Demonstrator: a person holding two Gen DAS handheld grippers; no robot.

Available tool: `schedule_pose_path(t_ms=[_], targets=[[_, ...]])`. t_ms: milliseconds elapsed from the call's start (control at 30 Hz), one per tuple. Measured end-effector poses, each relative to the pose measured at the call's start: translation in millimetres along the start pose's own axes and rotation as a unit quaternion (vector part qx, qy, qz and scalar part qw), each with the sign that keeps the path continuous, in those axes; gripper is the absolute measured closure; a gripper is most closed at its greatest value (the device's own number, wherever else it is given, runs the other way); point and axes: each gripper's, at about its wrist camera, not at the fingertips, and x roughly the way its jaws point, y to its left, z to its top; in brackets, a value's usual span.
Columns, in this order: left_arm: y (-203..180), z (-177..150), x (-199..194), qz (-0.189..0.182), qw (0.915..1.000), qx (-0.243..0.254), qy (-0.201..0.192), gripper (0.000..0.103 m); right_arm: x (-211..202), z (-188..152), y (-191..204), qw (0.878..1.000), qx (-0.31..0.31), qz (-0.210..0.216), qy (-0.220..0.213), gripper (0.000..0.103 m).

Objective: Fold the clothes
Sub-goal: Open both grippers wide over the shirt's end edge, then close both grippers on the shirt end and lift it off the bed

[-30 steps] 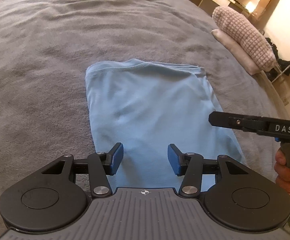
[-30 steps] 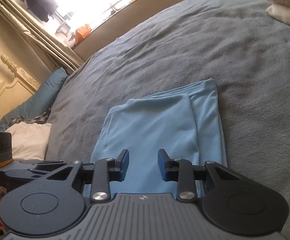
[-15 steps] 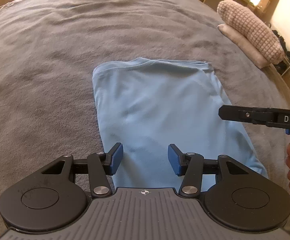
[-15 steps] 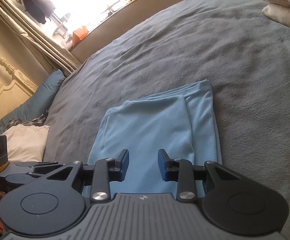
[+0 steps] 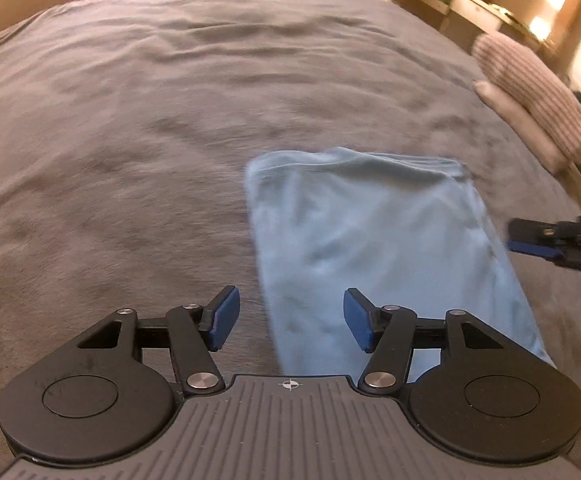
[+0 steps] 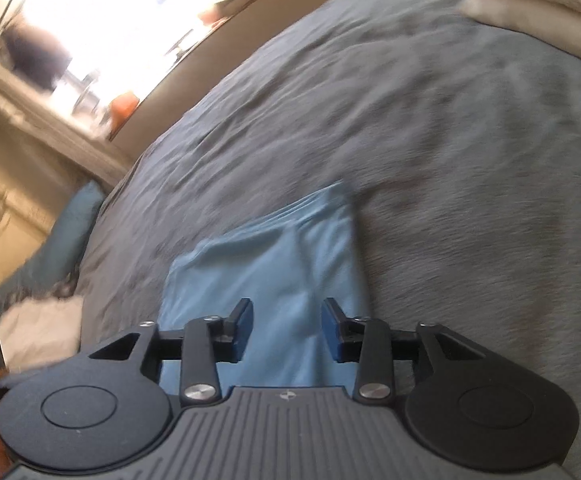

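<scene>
- The grey, short-piled fleece bedspread fills most of both views, its nap rumpled into shallow ridges.
- The left black two-finger gripper has its blue pads set wide apart with nothing between them; the left pad is over bare bedspread, the right over the garment's near left edge.
- The pale blue, soft knit garment lies flat on the bedspread, folded into a long rectangle with a doubled, slightly wavy far edge and faint creases on its smooth top layer. In the right wrist view a lengthwise fold line runs down it, and a narrower strip shows along its right side.
- The right black gripper hangs over the garment's near end, blue pads parted and empty; from the left wrist view it enters at the far right edge.
- A pink-and-white ribbed knit cushion sits at the bed's right edge on a plain cream pillow.
</scene>
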Motion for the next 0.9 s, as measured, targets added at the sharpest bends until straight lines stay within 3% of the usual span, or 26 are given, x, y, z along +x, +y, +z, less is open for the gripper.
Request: schedule_pose_path(t_ms=[67, 267, 500, 667, 800, 900], targets=[[7, 1, 5, 0.000, 0.9999, -0.011, 0.009, 0.045, 0, 6, -17, 0.999, 0.034, 0.004, -0.004, 0.058], [19, -1, 16, -0.069, 0.9965, -0.045, 0.015, 0.040, 11, 6, -54, 0.994, 0.106, 0.025, 0.017, 0.050], [25, 8, 32, -0.121, 0.9912, -0.052, -0.002, 0.036, 40, 18, -62, 0.989, 0.119, 0.074, 0.051, 0.046], [38, 21, 48, -0.168, 0.9822, -0.083, -0.011, 0.036, 69, 36, -55, 0.985, 0.106, 0.112, 0.079, 0.042], [53, 25, 57, -0.207, 0.9697, -0.128, -0.019, 0.037, 86, 44, -57, 0.977, 0.117, 0.151, 0.092, 0.042], [58, 22, 55, -0.217, 0.9658, -0.140, -0.023, 0.046, 88, 46, -57, 0.974, 0.110, 0.169, 0.101, 0.042]])
